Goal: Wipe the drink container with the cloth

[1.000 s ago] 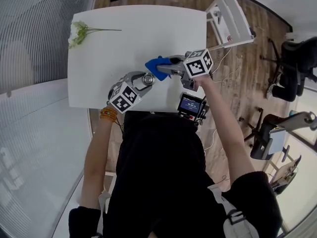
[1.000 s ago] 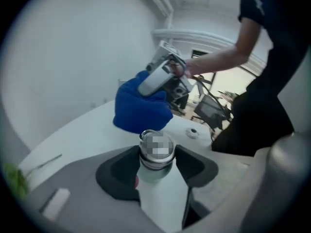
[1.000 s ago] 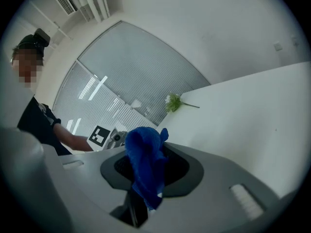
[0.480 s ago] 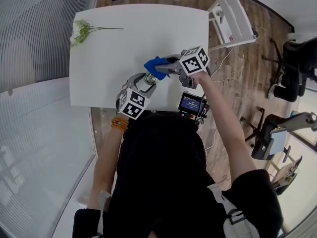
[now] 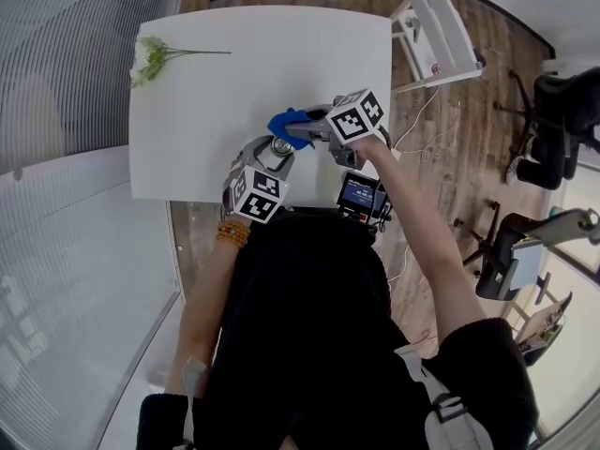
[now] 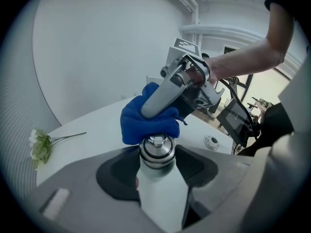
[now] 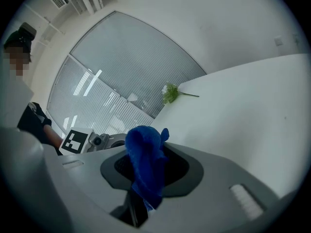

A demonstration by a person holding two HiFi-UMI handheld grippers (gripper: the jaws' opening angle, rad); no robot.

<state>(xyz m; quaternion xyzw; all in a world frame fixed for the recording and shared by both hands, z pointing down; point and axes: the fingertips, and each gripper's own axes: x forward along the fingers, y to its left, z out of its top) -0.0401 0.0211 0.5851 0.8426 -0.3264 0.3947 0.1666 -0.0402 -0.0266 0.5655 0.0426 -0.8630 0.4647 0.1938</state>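
One bottle (image 6: 156, 152), one blue cloth (image 6: 146, 121) and one flower sprig (image 5: 150, 58) are showing at the white table (image 5: 234, 82); the sprig is lying at its far left corner, well apart; a small screen (image 5: 359, 195) is sitting by the near edge; the left gripper (image 5: 266, 161) is clamping the bottle there; the right gripper (image 5: 304, 131) is pinching the cloth tight, pressing it against the bottle's metal top.

Flower sprig (image 5: 155, 56) at table (image 5: 234, 101) far corner; chair (image 5: 436, 31) beside.
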